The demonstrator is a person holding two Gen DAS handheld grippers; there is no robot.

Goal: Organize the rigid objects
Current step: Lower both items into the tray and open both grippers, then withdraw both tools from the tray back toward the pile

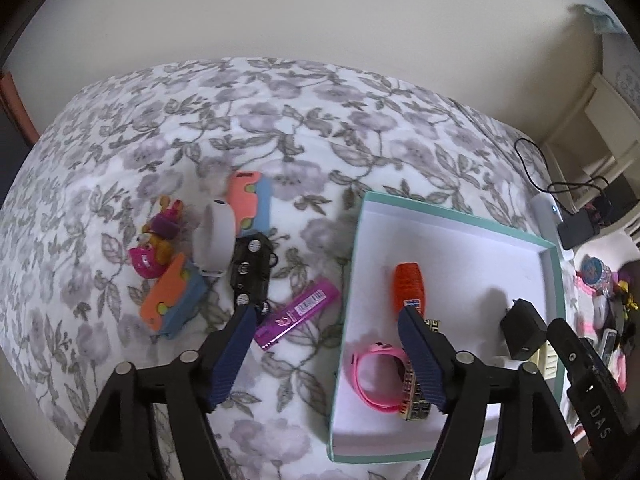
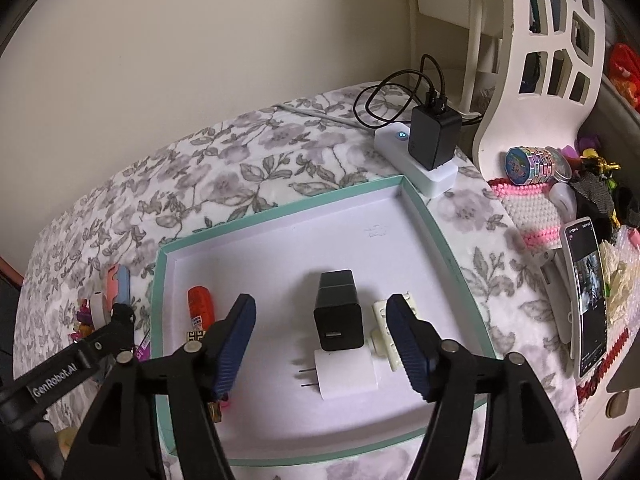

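A teal-rimmed white tray (image 1: 456,210) (image 2: 280,210) lies on the floral bedspread. Inside it are an orange bottle (image 1: 408,286) (image 2: 200,306), a pink band (image 1: 370,376), a gold patterned case (image 1: 416,396), a black charger (image 1: 522,330) (image 2: 338,314), a white plug (image 2: 348,374) and a cream piece (image 2: 382,324). Left of the tray lie a purple box (image 1: 298,312), a black toy car (image 1: 252,268), a white ring (image 1: 214,236), orange-and-blue toys (image 1: 174,298) and a small figure (image 1: 154,244). My left gripper (image 1: 326,312) hangs open between the purple box and the tray. My right gripper (image 2: 320,308) stands open around the black charger.
A white power strip (image 2: 416,160) with a black adapter (image 2: 434,136) and looped cable sits past the tray's far corner. To the right are a phone (image 2: 588,300), a beaded pink-white mat (image 2: 528,208), a tape roll (image 2: 528,164) and a white shelf (image 2: 552,40). A wall stands behind.
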